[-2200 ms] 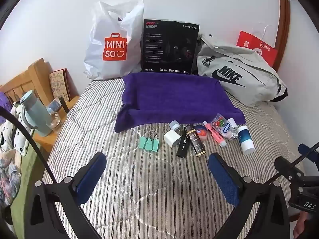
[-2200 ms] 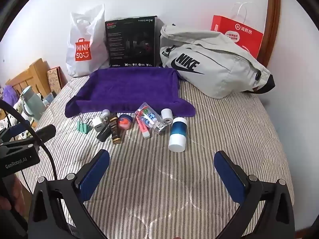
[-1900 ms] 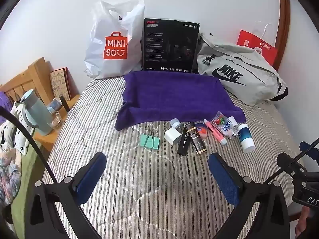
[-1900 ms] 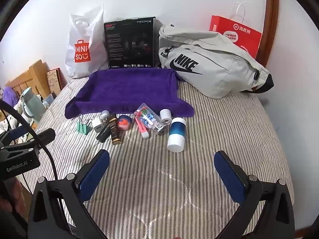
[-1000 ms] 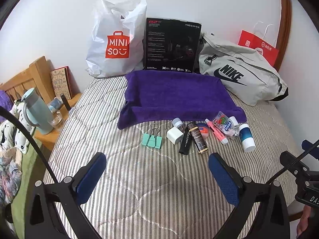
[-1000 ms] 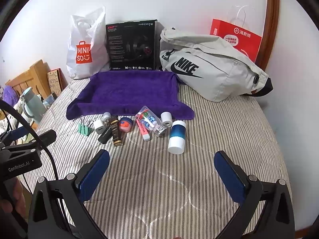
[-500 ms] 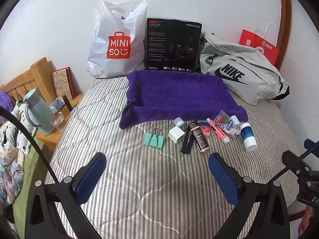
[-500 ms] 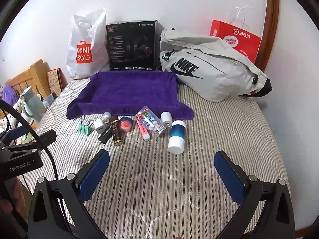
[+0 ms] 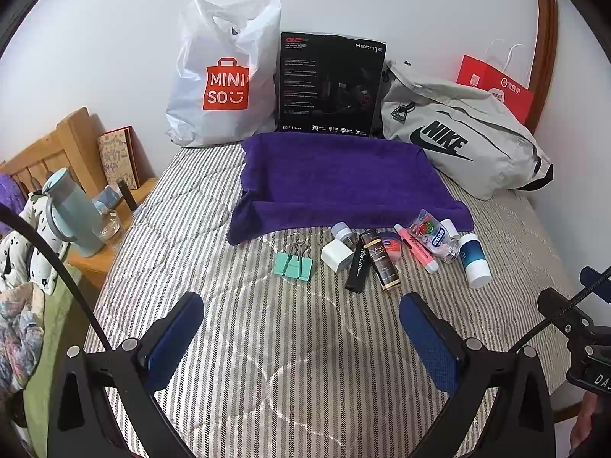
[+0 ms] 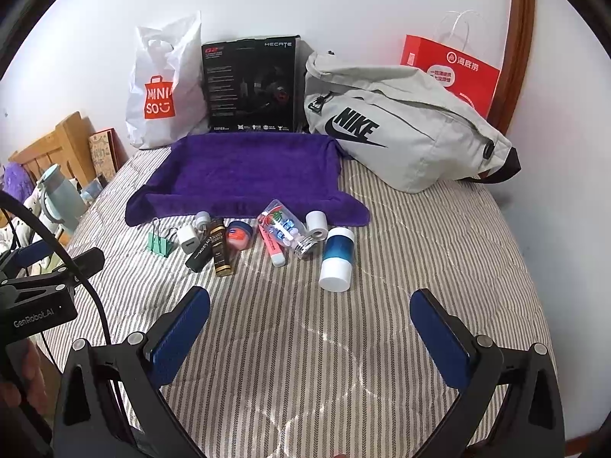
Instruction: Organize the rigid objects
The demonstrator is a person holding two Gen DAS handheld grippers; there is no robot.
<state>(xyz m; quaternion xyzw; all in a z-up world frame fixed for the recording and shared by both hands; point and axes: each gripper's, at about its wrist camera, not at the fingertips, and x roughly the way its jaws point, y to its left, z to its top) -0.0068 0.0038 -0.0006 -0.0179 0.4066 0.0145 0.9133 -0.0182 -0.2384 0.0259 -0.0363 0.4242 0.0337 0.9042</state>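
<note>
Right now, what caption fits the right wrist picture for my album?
Open right gripper above a striped bed, facing small items lined up before a purple towel.

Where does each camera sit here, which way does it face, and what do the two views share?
Left wrist: on the left gripper, low over the bed, facing the wall; own open fingers show.
Right wrist: on the right gripper, further right, facing the same way; open fingers show.
Shared: purple towel, green binder clip, blue-white bottle.
</note>
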